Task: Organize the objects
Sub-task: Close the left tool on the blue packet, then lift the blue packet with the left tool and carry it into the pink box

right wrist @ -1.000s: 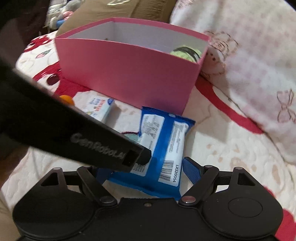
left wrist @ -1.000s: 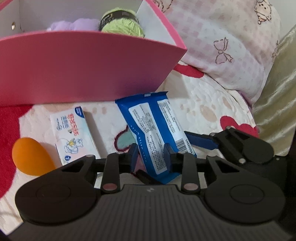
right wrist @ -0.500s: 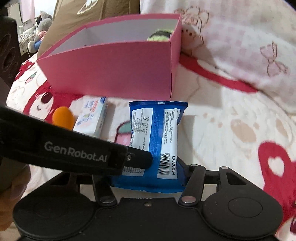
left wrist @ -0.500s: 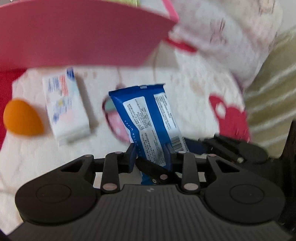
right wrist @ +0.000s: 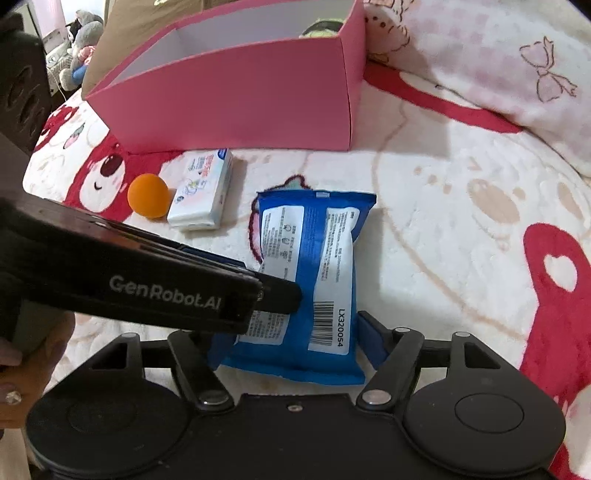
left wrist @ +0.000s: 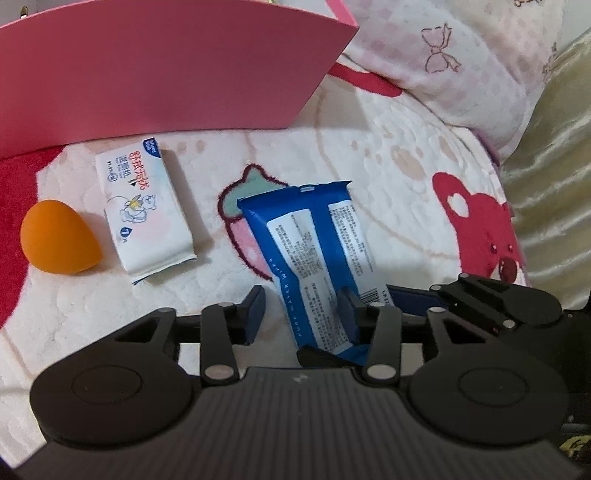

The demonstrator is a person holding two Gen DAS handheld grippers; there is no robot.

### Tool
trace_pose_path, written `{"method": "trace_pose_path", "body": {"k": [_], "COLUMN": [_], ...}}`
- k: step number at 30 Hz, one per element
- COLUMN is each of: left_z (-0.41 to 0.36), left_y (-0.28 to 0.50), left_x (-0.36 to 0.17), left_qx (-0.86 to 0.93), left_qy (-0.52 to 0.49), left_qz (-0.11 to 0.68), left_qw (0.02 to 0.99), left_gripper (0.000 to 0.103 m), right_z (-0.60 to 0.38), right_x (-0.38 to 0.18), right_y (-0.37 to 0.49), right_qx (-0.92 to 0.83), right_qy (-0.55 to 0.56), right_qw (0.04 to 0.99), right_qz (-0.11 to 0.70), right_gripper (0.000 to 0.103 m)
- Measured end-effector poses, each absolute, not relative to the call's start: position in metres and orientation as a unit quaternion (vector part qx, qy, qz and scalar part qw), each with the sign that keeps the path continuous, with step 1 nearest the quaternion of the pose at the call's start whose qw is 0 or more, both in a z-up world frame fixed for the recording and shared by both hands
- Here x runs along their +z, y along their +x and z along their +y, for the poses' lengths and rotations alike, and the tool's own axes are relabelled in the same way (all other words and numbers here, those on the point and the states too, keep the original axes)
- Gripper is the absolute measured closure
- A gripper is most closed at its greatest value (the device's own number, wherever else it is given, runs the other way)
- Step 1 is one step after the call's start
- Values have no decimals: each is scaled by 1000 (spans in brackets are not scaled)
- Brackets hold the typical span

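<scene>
My left claw [left wrist: 301,314] stands spread, its two blue-padded fingers [left wrist: 255,310] well apart. The blue wipes pack [left wrist: 314,258] lies between them, off to my right-hand finger and touching that pad, while a gap shows between the pack and my left-hand finger. Seen from my right claw's camera, the left claw's black body with white lettering crosses over the pack from the left and its tip rests on the wrapper.

My right claw [right wrist: 291,339] has its fingers on either side of the pack's near end [right wrist: 306,280]. The right-hand blue pad [right wrist: 369,338] sits against the pack's edge; the left-hand one is mostly hidden behind the other claw, so I cannot tell whether it presses or merely brackets the pack. The pack lies flat on the bear-print blanket [right wrist: 461,240], label side up, barcode toward me.

Ahead and to the left of my left claw lies a small white tissue packet [left wrist: 144,206], and just beside it, farther left, an orange egg-shaped sponge [left wrist: 59,238]. Beyond them stands the pink box [left wrist: 166,66], open at the top; through my right camera a bit of green yarn [right wrist: 321,29] shows over its far corner. A pink checked pillow [left wrist: 461,59] lies ahead to the right.
</scene>
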State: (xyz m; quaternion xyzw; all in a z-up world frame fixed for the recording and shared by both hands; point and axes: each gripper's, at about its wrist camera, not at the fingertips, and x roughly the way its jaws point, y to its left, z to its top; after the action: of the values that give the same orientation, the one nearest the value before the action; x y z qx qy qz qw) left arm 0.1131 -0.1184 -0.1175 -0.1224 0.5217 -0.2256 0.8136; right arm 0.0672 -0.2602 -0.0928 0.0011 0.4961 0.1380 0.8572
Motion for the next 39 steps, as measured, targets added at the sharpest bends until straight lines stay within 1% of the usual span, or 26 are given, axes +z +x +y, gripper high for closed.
{"method": "trace_pose_path", "body": {"k": [1,4,12,13,15,21,31,36,39], "left_z": [-119,-120,-120,-120,-121,-125,-129,-133,-127], "left_y": [113,111,105,103,101,93,83,81,85], "left_x": [-118,-117,-118,-117,-114,-102,-62,-32,-15], "left_qx": [-230,-228,-221,-222,-225,-231,-234,-237,-234], "left_qy": [-130,-137,-161,-163,-165,-170,-131,-60,-56], "left_qz": [520,511,499,498,496,500,509,505,507], "left_qw": [812,817,822,822,822,817,818,828,828], "left_gripper": [73,75,77,77,78,78,78,78,78], "right_z": [-260,-262,-269,-270,-268,-270,-272,-266,-263], "right_x": [-93,-93,-100,-100,-98,-89,-62,-45,-33], "right_y": [66,63,54,51,47,35,21,21,25], "right_qx": [140,147,145,145,149,154,169,182,189], "right_qy": [1,-12,-1,-1,-8,-11,18,21,36], "right_qw": [858,863,882,884,887,891,889,890,889], "right_qz": [494,484,449,445,437,427,426,417,415], "right_gripper": [29,30,33,34,38,41,41,41,41]}}
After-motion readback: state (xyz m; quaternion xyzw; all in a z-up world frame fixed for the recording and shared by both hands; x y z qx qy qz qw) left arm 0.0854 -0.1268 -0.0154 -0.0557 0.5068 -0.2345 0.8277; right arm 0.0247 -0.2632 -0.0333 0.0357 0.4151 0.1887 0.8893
